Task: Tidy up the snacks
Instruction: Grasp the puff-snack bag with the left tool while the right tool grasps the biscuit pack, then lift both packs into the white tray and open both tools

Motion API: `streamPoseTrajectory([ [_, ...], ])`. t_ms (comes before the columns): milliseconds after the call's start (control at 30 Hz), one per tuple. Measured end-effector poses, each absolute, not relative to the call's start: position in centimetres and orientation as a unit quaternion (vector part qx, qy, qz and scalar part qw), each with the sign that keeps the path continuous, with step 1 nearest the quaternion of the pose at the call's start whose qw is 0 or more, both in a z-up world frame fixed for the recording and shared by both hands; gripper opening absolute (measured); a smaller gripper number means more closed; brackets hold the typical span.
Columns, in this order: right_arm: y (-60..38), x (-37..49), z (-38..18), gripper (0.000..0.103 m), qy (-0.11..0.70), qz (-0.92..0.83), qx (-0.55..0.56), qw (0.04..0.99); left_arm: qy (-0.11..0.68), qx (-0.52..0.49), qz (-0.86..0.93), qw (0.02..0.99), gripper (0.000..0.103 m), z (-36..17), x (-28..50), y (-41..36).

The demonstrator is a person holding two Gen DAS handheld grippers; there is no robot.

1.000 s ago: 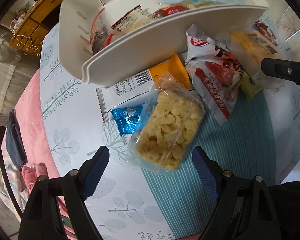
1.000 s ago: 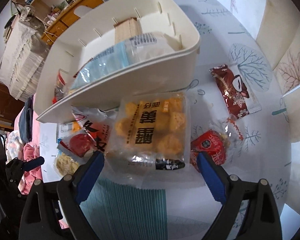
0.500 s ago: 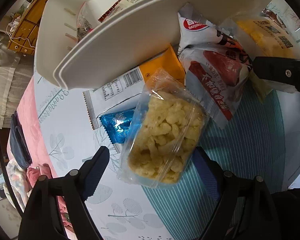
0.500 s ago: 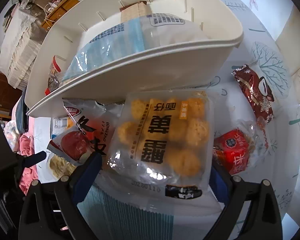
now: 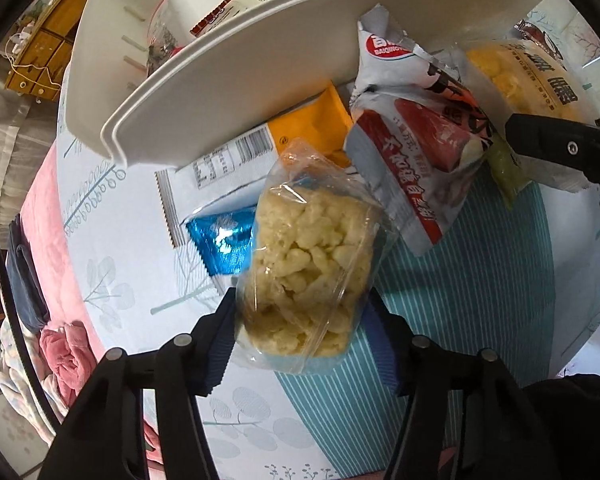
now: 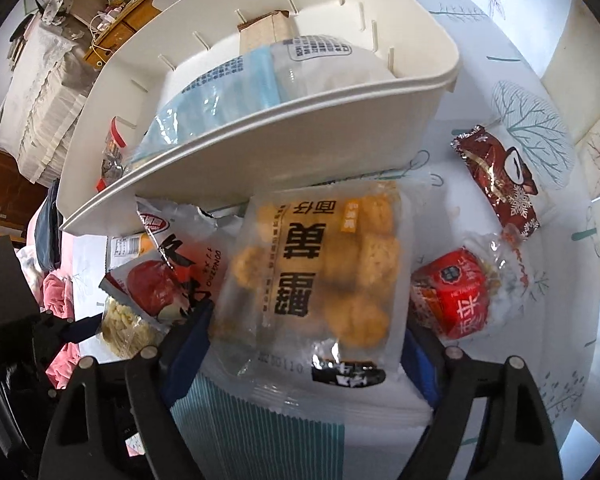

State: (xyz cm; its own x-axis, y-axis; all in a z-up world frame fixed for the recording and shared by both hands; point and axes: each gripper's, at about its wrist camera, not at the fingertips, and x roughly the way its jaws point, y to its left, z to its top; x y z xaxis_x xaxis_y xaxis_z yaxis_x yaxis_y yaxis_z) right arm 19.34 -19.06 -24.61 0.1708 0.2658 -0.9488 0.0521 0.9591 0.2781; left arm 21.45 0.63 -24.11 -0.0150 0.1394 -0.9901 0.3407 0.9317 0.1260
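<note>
A large cream plastic bin [image 6: 228,152] with slotted walls stands toward the far edge of the table [image 5: 112,280], which wears a white leaf-print cloth, and it already holds a pale blue plastic bag [image 6: 236,80] and a brown cardboard packet [image 6: 266,32]. Just in front of it on the cloth, the right gripper [image 6: 306,344] is closing its blue-padded jaws around a clear packet of orange-yellow puffs with black lettering [image 6: 320,276], with a white-and-red pouch [image 6: 168,276] at its left side. The left gripper [image 5: 300,344] is closing on a small clear bag of pale yellow puffed pieces [image 5: 312,268], both pads at the bag's sides, beside a small shiny blue foil wrapper [image 5: 224,240].
</note>
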Motion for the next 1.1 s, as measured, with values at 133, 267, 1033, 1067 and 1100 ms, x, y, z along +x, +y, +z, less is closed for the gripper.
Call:
streamPoseTrajectory([
  [133,-19.3,18.9,-24.2,0.083,0.639,0.067,0.133,0.755,0.716,0.153,-0.069,0.677,0.056,-23.4,21.2,1.1],
  [267,-19.4,18.0,-23.7,0.083,0.637,0.068,0.149,0.753,0.725,0.122,-0.070,0.674,0.056,-22.3,21.0,2.0],
  [1033,-14.6,17.9,-13.2,0.083,0.551,0.165,0.140,0.806,0.673,0.012,-0.093,0.733,0.056,-9.1,22.6,8.4],
  [1067,-14.3,18.3,-12.8,0.083,0.546,0.167,0.136,0.810,0.668,0.010,-0.092,0.738,0.056,-8.8,23.0,8.5],
  [1100,-14.0,18.6,-12.4,0.083,0.540,0.169,0.132,0.814,0.663,0.008,-0.091,0.743,0.056,-8.4,23.4,8.6],
])
